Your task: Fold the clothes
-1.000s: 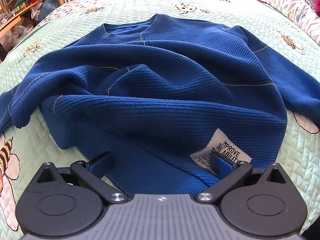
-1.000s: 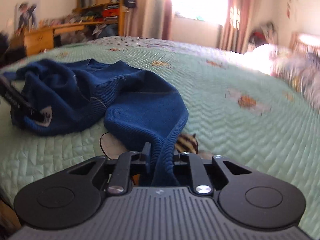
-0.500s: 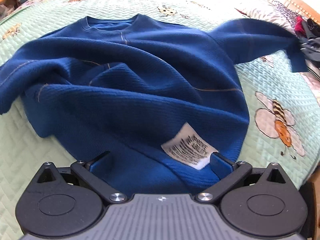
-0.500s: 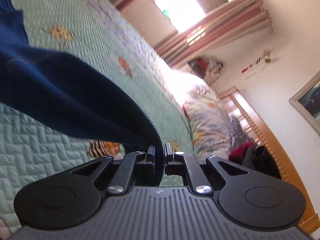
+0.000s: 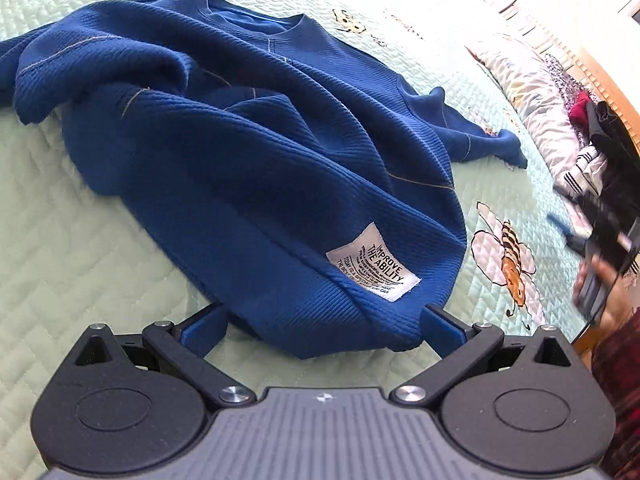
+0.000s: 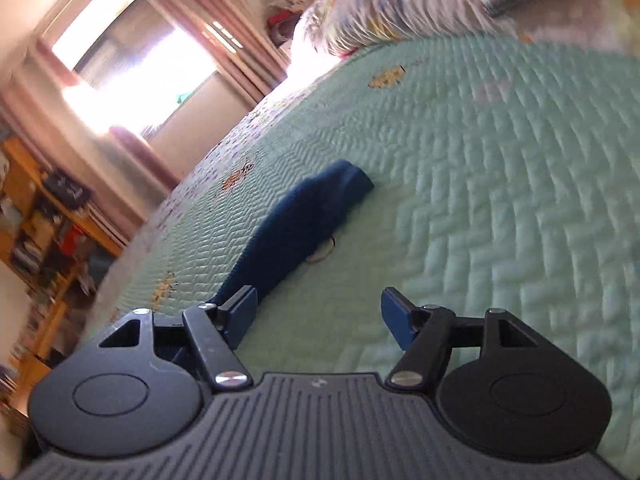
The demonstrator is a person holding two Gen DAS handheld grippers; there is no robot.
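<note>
Pointing steeply down, the left gripper (image 5: 322, 322) stands spread around the blue sweater's (image 5: 256, 136) hem; the right gripper (image 6: 318, 314) — rolled sideways — is opening, nothing between its jaws.

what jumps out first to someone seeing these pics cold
A rumpled blue sweater sprawls across the pale green quilt, its white label near the hem, just ahead of the wide-open left gripper. One sleeve lies stretched out beside the right gripper, whose jaws are opening with nothing between them.
</note>
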